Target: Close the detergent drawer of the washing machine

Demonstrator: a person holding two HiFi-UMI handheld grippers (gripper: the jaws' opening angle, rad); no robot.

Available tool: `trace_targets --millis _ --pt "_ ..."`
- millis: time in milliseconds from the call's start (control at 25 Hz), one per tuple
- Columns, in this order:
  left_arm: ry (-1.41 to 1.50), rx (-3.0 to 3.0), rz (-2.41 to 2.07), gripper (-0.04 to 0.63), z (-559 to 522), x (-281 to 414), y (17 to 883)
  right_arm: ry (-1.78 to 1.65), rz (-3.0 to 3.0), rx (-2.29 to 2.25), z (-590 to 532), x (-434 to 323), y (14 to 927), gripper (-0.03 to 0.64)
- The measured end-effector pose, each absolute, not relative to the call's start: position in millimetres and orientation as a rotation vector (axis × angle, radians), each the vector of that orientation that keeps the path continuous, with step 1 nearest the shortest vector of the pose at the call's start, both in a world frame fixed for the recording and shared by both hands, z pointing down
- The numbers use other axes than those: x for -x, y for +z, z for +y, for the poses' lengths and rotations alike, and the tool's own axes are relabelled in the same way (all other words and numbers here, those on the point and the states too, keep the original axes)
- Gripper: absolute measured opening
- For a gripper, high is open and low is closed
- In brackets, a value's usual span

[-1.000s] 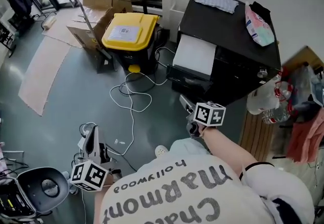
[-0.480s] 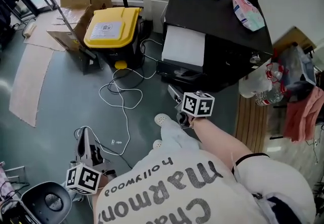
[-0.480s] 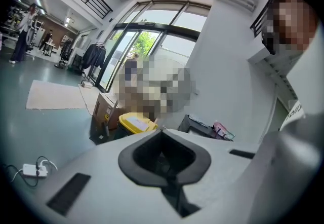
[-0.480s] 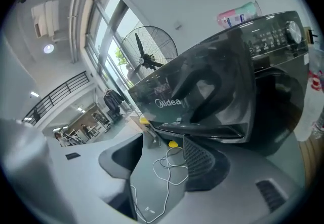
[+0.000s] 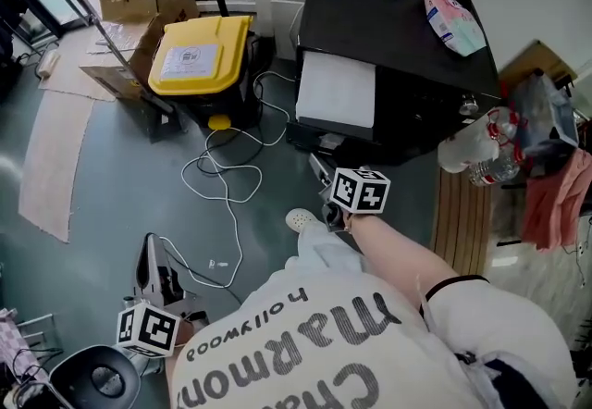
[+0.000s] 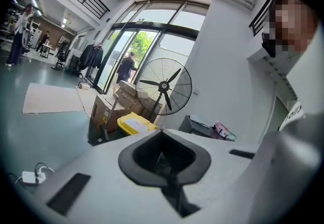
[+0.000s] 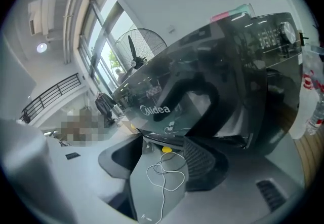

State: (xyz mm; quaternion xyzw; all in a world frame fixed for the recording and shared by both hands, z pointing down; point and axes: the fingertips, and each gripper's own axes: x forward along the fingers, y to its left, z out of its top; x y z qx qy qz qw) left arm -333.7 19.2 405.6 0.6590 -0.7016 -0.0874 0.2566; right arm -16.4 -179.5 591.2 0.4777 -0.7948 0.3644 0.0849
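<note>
currently: detergent drawer (image 5: 324,137) seemingly not yet shut, jutting from washing machine (image 5: 407,46) front.
right claw (image 7: 162,159) spread wide, empty, just short of it; left claw (image 6: 164,162) closed on nothing, held low. risk i see: off-centre push skews drawer, jamming it.

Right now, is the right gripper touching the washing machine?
Cannot tell. Right gripper view: the right gripper, open, has one jaw overlapping the washing machine; head view shows no clear gap.
</note>
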Motion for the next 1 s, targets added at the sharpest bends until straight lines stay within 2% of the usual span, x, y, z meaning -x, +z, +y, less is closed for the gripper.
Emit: trace_targets --millis 320,1000 --pt "-0.225 -1.802 -1.859 0.008 6 325 415 1.108 -2.404 -1.467 -182 17 591 0.279" --pt "-0.269 -1.811 -1.871 0.008 -1 319 404 1.129 -2.403 -1.392 -180 17 582 0.278"
